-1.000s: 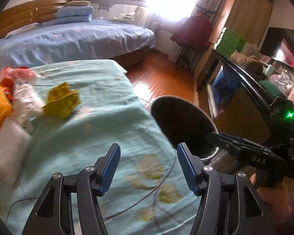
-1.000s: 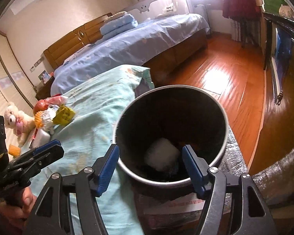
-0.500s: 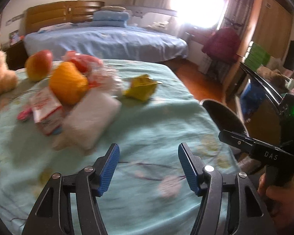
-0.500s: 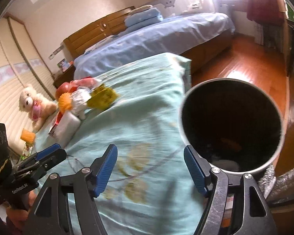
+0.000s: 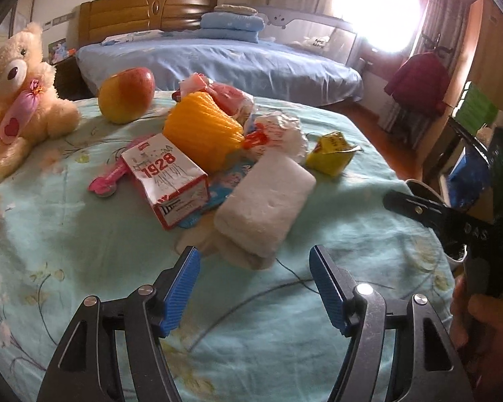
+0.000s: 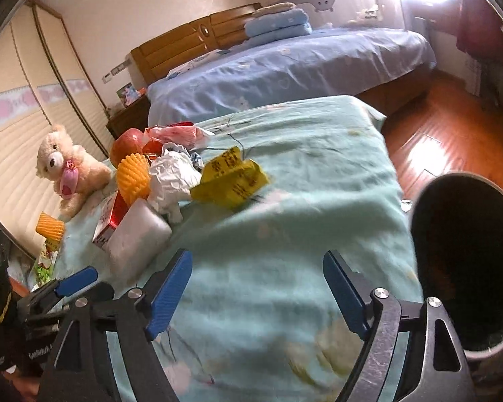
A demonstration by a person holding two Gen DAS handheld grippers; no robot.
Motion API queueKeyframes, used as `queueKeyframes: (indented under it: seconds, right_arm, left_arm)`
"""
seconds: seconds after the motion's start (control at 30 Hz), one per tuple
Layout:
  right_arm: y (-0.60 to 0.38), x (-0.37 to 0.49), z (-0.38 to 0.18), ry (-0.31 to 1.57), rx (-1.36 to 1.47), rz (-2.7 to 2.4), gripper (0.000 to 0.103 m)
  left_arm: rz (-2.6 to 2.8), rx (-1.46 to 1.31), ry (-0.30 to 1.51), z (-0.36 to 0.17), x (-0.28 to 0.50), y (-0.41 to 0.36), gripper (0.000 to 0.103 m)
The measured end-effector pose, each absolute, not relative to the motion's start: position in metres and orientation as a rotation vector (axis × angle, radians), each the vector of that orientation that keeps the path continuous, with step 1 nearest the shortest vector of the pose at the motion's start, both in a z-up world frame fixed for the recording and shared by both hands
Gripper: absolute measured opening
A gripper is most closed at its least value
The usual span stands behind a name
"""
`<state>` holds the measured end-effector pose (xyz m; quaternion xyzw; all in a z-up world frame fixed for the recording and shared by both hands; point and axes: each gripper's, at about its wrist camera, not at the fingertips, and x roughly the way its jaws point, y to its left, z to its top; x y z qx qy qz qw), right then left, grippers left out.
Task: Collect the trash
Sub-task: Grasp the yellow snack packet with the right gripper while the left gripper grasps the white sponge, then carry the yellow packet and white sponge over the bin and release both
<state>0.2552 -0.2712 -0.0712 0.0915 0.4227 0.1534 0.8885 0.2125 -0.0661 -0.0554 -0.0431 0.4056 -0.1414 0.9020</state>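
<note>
Trash lies in a heap on the teal bedspread (image 5: 84, 251). It holds a white foam block (image 5: 265, 207), a red-and-white "1928" carton (image 5: 166, 177), an orange foam net (image 5: 201, 134), crumpled white plastic (image 5: 280, 132) and a yellow wrapper (image 5: 332, 149). My left gripper (image 5: 255, 288) is open and empty just short of the foam block. My right gripper (image 6: 256, 293) is open and empty over the bedspread, with the yellow wrapper (image 6: 229, 179) ahead and the dark metal bin (image 6: 466, 261) at its right.
An apple (image 5: 125, 95), a teddy bear (image 5: 16, 97) and a pink item (image 5: 109, 179) lie by the heap. A second orange net (image 6: 50, 227) sits at the bed's left edge. A blue bed (image 6: 285, 63) stands behind, wooden floor (image 6: 432, 134) to the right.
Both grippers have swung left from the bin toward the trash heap. The left gripper now faces the foam block up close; the bin has slid to the right edge of the right wrist view.
</note>
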Motion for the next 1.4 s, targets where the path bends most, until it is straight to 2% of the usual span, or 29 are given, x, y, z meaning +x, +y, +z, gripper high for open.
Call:
queueKeyframes:
  seconds: [0.57, 0.67, 0.7, 0.77, 0.83, 0.87, 0.9, 1.1, 1.4]
  right_arm:
    - [-0.243, 0.313, -0.085, 0.921, 0.128, 0.398, 0.082]
    - [-0.239, 0.321, -0.085, 0.921, 0.127, 0.416, 0.081]
    - [-0.237, 0.323, -0.085, 0.922, 0.122, 0.417, 0.080]
    - [-0.235, 0.326, -0.087, 0.923, 0.112, 0.414, 0.066]
    - [-0.235, 0.329, -0.090, 0.936, 0.111, 0.407, 0.040]
    - [-0.237, 0.329, -0.091, 0.940, 0.113, 0.402, 0.034]
    - [-0.238, 0.329, -0.092, 0.940, 0.118, 0.399, 0.020]
    - [-0.250, 0.316, -0.086, 0.928, 0.139, 0.392, 0.008]
    - [-0.267, 0.279, -0.072, 0.901, 0.153, 0.388, 0.005]
  left_arm:
    - [-0.328, -0.089, 0.872, -0.067, 0.263, -0.068, 0.066]
    - [-0.340, -0.080, 0.873, -0.069, 0.267, -0.071, 0.057]
    - [-0.345, -0.074, 0.877, -0.070, 0.268, -0.073, 0.050]
    - [-0.342, -0.066, 0.880, -0.071, 0.268, -0.074, 0.048]
    - [-0.343, -0.070, 0.873, -0.070, 0.268, -0.074, 0.045]
    - [-0.341, -0.073, 0.871, -0.070, 0.268, -0.074, 0.045]
    - [-0.338, -0.075, 0.868, -0.070, 0.268, -0.073, 0.044]
    - [-0.332, -0.100, 0.846, -0.067, 0.264, -0.073, 0.042]
    - [-0.366, -0.108, 0.826, -0.061, 0.246, -0.087, 0.042]
